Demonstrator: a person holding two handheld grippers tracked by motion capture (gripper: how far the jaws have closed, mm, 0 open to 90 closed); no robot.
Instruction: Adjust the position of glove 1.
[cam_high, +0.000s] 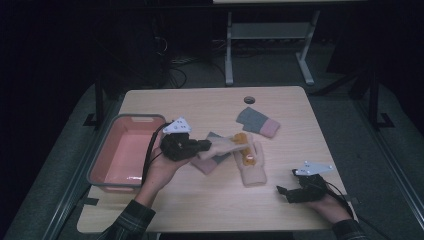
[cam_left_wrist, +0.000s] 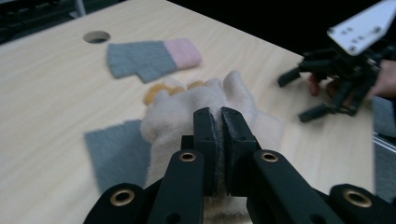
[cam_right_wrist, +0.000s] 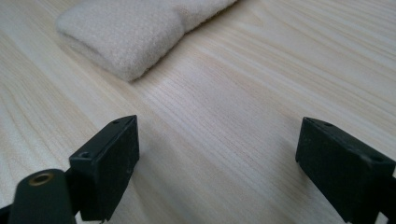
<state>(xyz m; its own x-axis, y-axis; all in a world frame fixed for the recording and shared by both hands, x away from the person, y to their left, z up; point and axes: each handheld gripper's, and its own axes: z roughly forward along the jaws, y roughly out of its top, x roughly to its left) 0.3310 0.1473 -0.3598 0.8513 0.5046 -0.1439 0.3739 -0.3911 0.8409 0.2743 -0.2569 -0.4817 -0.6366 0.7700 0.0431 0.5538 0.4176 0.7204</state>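
Left claw (cam_left_wrist: 218, 122) pinching cream glove (cam_left_wrist: 196, 105) | right claw (cam_right_wrist: 217, 154) open, empty | bin (cam_high: 107, 150) near | risk: thin pinch slips, glove drops on surface (cam_high: 200, 205)

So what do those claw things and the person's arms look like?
Each tool, the left tool and the right tool, is black with two blocky jaws. A pale grey three-cornered plate with small holes sits on top, brass-coloured rivets mark the joints, and a black cable trails back. The person wears dark plaid sleeves.
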